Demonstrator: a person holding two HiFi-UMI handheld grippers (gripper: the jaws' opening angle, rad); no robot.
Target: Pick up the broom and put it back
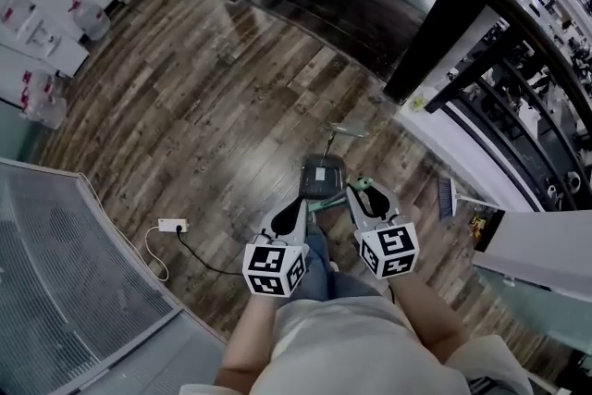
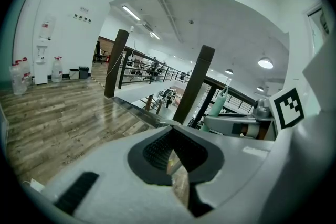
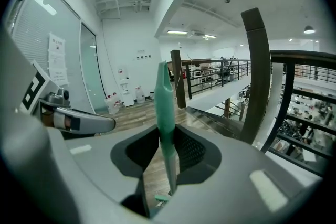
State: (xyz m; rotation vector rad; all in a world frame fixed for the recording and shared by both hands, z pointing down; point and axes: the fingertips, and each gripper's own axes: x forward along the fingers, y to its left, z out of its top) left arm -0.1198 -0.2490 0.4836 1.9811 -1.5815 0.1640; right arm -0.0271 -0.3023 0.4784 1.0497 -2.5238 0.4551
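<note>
Short of the dark pillar (image 1: 453,14), on its near side in the head view, a wide wooden floor (image 1: 203,106) is spread, and both tools are seen low over it. The broom (image 3: 164,107) is found on that same near side, lifted in the right gripper (image 3: 167,152), whose jaws are pinched on the teal grip near where it meets the silver shaft. A hold so high on the broom is judged to let the long shaft hang under its own weight, so that it can be carried steadily. The long axis is seen close to upright in the right gripper view, with the teal tip pointing up and the shaft running down between the jaws toward the floor. A dark grey flat piece (image 1: 322,176) lies just beyond the jaws, toward the pillar. It may be the broom's head, though this cannot be settled from so steep a view. The left gripper (image 2: 176,165), on the side farther from the pillar, is seen narrowly parted with nothing between its jaws, apparently left free. A white power strip (image 1: 172,224) lies well apart from the pillar.
</note>
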